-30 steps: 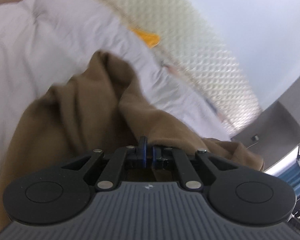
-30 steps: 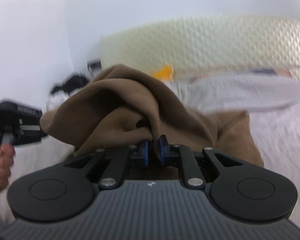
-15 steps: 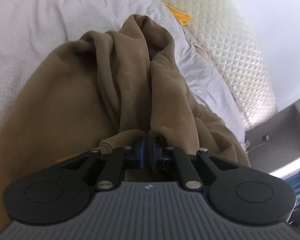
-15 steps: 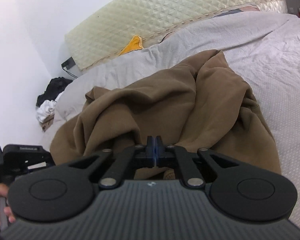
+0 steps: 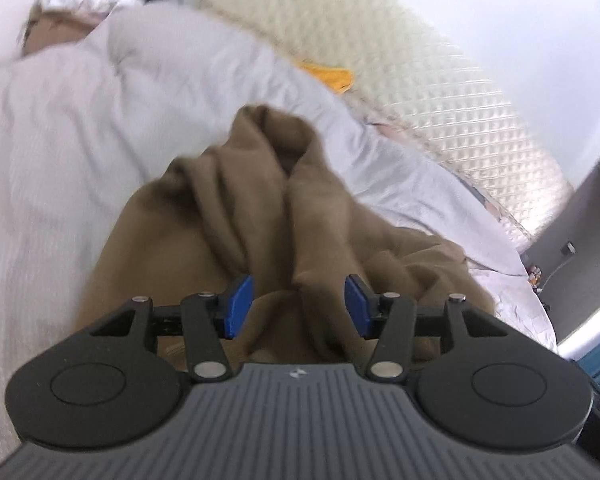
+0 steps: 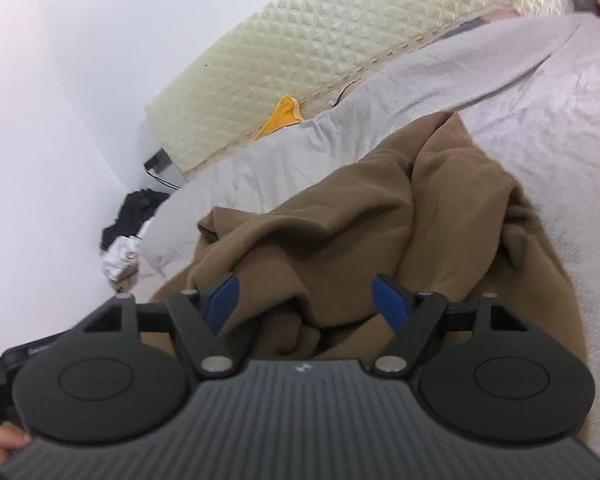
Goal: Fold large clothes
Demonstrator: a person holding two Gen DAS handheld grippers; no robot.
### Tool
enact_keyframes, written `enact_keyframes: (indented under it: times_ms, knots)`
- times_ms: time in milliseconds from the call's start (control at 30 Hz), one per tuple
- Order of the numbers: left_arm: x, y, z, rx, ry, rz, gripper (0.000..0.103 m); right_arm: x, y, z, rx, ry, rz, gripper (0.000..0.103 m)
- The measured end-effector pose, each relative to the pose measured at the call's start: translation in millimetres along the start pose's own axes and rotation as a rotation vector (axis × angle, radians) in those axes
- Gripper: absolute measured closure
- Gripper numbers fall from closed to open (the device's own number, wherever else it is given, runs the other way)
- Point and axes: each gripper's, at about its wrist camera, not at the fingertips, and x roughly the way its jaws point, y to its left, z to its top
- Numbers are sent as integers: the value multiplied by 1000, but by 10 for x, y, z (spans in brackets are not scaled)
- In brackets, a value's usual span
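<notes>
Brown fleece, a large garment (image 6: pixel 380 216), is seen heaped in loose ridges on a pale grey bedspread (image 6: pixel 560 128), just released. The jaws of the left gripper (image 5: pixel 298 306) and right gripper (image 6: pixel 304 300) have just been opening and stand apart, pads clear of the cloth that lies bunched between them. Before any fold, the heap would best be spread flat: two hem or shoulder corners should be found, pinched and drawn apart evenly.
</notes>
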Motion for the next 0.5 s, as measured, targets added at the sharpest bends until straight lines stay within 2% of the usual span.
enact_keyframes:
  times_ms: [200,400,500]
  knots:
    - [-2,-388,39,108,-28,-57,46,251,-126,-5,106,61,60,27]
    - [343,-810,100,212,-2,-95,46,470,-273,9,207,95,138,27]
    - [570,-956,86,242,15,-93,46,574,-365,22,274,132,211,27]
